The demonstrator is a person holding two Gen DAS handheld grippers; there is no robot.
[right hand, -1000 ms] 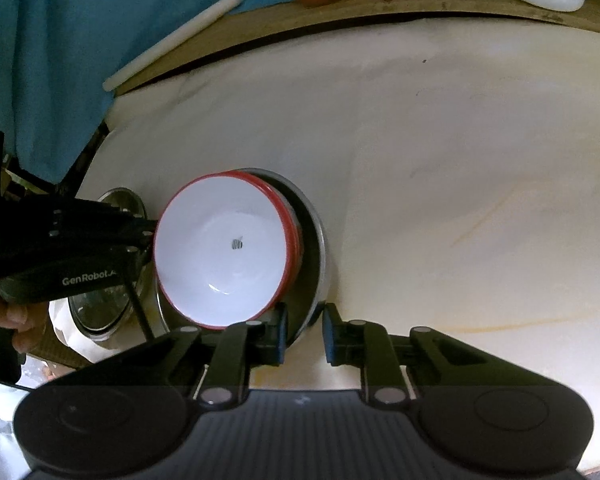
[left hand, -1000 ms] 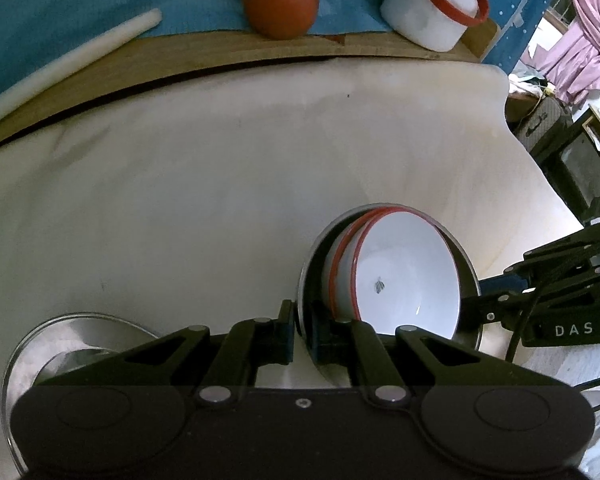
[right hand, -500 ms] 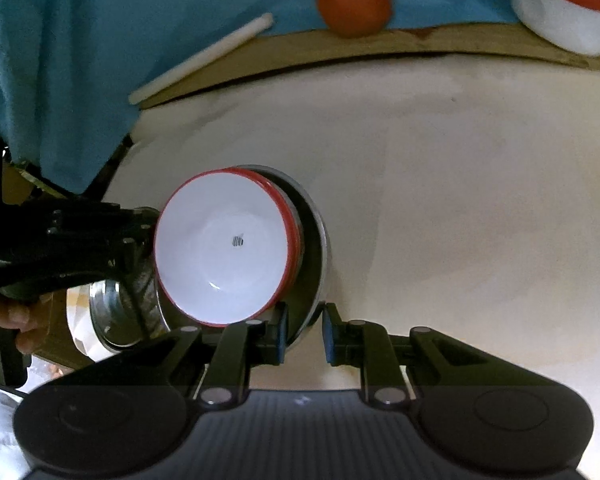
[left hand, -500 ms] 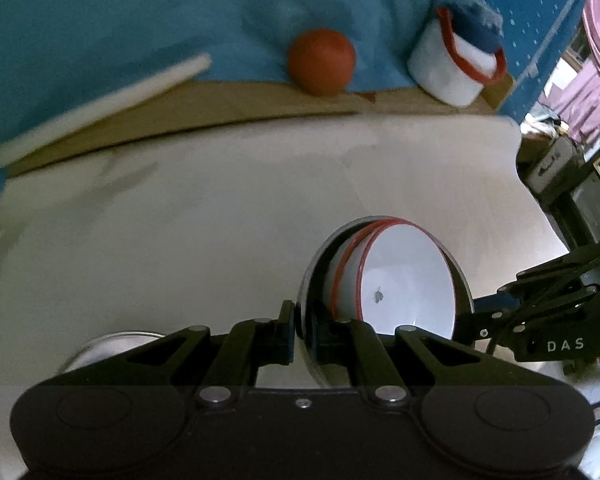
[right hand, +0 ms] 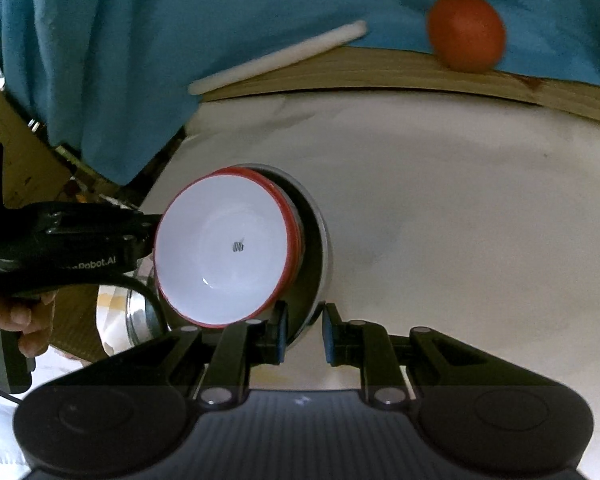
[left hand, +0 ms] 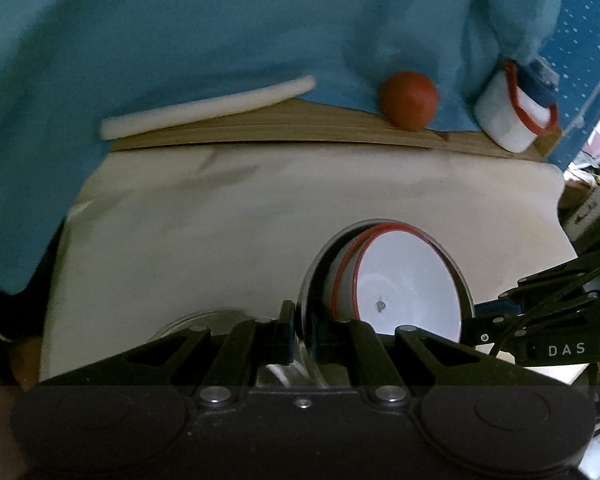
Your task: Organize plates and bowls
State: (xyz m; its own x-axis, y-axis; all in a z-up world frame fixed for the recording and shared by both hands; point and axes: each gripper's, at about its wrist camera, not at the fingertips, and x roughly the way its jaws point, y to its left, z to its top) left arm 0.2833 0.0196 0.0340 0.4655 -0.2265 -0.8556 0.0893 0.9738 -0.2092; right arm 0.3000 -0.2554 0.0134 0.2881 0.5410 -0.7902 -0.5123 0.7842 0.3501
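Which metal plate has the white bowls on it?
The steel plate both grippers are holding up carries the red-rimmed bowls. The other metal plate sits bare below.

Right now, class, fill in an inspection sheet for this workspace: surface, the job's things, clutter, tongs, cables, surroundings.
Surface: pale cloth over the table, wooden edge behind it.
Job's things: red-rimmed white bowls nested in a metal plate, held between both tongs; second metal plate low at left.
Clutter: red ball, white stick, white red-rimmed cup along the back edge.
Tongs: left tongs shut on the plate's rim; right tongs straddle the opposite rim with a gap showing on one side.
Cables: thin black wires on the right tool.
Surroundings: blue fabric behind; a hand on the left tool.
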